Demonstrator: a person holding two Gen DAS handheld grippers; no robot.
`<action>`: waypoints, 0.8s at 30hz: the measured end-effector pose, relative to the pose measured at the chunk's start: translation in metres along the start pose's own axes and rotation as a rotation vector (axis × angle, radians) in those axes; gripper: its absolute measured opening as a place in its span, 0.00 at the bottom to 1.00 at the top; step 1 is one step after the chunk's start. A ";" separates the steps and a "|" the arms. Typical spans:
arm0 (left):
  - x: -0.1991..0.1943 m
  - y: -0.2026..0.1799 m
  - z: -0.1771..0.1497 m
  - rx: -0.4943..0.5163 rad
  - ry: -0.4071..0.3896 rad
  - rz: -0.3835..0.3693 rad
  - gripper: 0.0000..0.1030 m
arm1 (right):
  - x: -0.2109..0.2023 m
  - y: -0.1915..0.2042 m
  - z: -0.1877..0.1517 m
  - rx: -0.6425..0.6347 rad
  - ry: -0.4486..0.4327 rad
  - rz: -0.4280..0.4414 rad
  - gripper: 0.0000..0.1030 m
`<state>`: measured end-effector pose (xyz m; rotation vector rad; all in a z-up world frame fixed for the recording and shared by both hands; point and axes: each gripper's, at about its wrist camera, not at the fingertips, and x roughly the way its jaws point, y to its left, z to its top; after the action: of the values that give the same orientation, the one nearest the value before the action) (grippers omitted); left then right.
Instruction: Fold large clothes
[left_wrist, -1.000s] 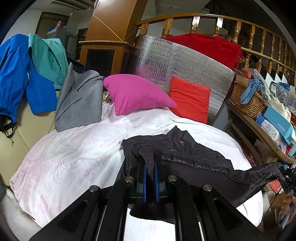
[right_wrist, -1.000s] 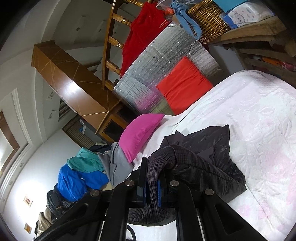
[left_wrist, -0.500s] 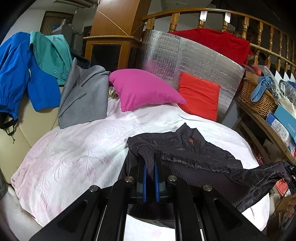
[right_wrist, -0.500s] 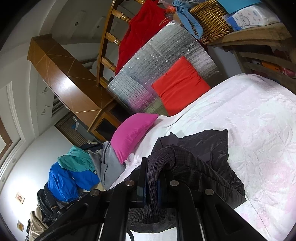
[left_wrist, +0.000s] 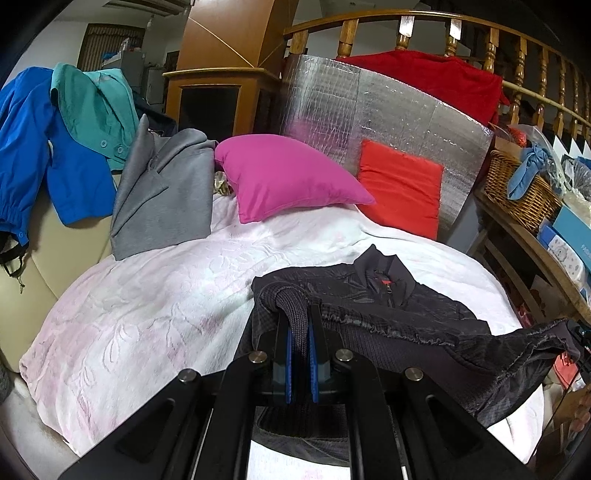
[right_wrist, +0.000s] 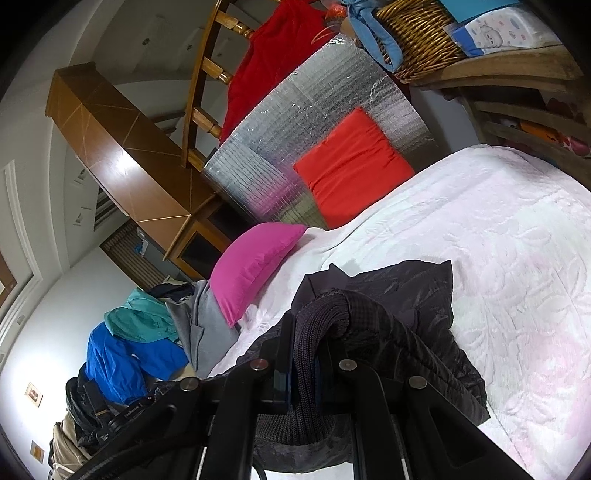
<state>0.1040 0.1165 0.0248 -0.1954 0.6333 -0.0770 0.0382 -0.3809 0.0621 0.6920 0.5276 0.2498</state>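
Note:
A dark quilted jacket with a knit hem lies on the white-pink bedspread, collar toward the pillows. My left gripper is shut on the ribbed knit hem at the jacket's left corner. My right gripper is shut on the knit hem at the other corner, and the jacket drapes forward from it onto the bedspread. The hem stretches between both grippers, lifted slightly off the bed. The right gripper's edge shows at the far right of the left wrist view.
A magenta pillow and a red cushion lean at the bed's head against a silver foil panel. Grey, teal and blue garments hang at the left. A wicker basket sits on a wooden shelf at the right.
Both grippers have moved forward toward the pillows, carrying the hem with them. The jacket's lower part has come closer to the collar. Both stay shut.

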 end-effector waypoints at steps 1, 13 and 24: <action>0.002 0.000 0.001 0.000 0.001 0.001 0.08 | 0.002 0.000 0.001 0.000 0.002 -0.001 0.08; 0.020 0.000 0.006 -0.006 0.019 0.005 0.08 | 0.020 -0.002 0.010 -0.007 0.014 -0.016 0.08; 0.040 -0.004 0.014 0.001 0.039 0.016 0.08 | 0.034 -0.007 0.016 -0.005 0.018 -0.019 0.08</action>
<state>0.1449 0.1099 0.0136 -0.1878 0.6733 -0.0663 0.0761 -0.3815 0.0555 0.6796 0.5504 0.2398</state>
